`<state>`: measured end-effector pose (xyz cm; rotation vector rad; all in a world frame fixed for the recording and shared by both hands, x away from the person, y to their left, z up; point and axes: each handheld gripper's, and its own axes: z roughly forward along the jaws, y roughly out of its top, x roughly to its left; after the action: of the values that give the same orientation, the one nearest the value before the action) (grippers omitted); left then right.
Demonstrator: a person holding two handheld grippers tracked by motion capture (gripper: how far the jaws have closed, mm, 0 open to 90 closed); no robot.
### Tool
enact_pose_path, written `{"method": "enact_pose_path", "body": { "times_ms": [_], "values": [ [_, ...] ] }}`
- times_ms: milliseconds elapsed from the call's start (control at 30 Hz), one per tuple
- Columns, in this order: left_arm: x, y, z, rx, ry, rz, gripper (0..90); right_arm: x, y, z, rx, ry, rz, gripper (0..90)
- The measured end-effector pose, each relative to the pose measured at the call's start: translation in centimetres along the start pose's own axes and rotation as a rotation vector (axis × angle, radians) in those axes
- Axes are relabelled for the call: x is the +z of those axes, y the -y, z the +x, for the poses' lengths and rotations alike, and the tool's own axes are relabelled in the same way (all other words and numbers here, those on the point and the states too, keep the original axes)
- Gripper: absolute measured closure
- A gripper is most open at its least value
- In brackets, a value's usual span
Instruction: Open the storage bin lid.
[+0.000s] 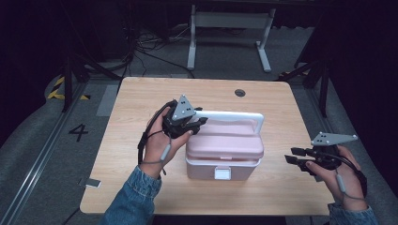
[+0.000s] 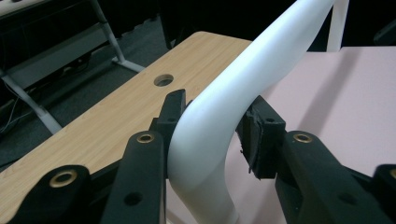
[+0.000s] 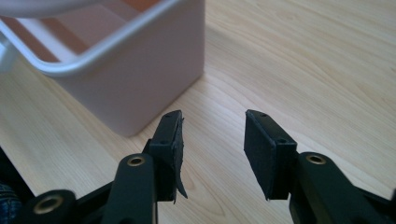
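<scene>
L gripper (image 2: pixel 212 130) clamped on white handle (image 2: pixel 243 84), R gripper (image 3: pixel 212 149) open, empty

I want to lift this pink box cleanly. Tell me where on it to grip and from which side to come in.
Grip the white handle, which stands raised above the pink box's lid, leaving room for jaws around it. Come from the left end, at the bend where the bar turns down: the left tool already pinches it there. The right tool, open, waits beside the box on the table.

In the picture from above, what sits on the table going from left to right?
Left gripper, clamped on the white handle → pink box → right gripper, open, holding nothing.
</scene>
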<state>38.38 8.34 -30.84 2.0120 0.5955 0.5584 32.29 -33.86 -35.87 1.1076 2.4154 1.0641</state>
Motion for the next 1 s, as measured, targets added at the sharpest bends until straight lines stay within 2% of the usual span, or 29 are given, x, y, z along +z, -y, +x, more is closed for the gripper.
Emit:
{"method": "enact_pose_path", "body": {
  "times_ms": [33,133,267,367,433,533,600,633,900,933,1000],
  "values": [
    [0.1,-0.1,0.1,0.008,-0.012,0.002,64.9,0.0,-0.1,0.2,-0.002,-0.006,-0.012,58.9],
    [0.2,-0.3,0.2,0.004,-0.014,-0.004,64.9,-0.2,-0.4,0.5,-0.01,-0.014,-0.045,60.9],
    [0.4,-0.2,1.0,-0.028,0.001,-0.02,65.3,-0.3,-0.9,1.0,-0.013,-0.027,-0.094,65.4],
    [0.7,-0.3,1.2,-0.032,-0.015,-0.039,66.2,-0.2,-1.1,1.4,-0.022,-0.046,-0.128,74.4],
    [0.9,-0.3,1.1,-0.031,-0.03,-0.048,67.7,0.1,-1.3,1.7,-0.042,-0.038,-0.14,82.7],
    [0.9,-0.2,1.3,-0.044,-0.026,-0.052,67.7,0.5,-1.7,2.4,-0.064,-0.048,-0.18,90.0],
    [0.9,-0.2,1.4,-0.056,-0.024,-0.055,67.7,0.8,-1.9,2.8,-0.069,-0.065,-0.214,90.0],
    [0.9,-0.2,1.4,-0.056,-0.024,-0.055,67.7,0.8,-1.9,2.8,-0.069,-0.065,-0.214,90.0],
    [0.9,0.0,1.5,-0.065,-0.017,-0.055,67.6,2.2,-2.3,4.4,-0.103,-0.162,-0.283,90.0],
    [0.9,0.0,1.4,-0.069,-0.015,-0.051,67.6,2.4,-2.4,4.6,-0.112,-0.173,-0.304,90.0],
    [1.0,0.1,1.4,-0.069,-0.007,-0.06,66.3,2.3,-2.5,4.8,-0.118,-0.165,-0.316,90.0]
  ]
}}
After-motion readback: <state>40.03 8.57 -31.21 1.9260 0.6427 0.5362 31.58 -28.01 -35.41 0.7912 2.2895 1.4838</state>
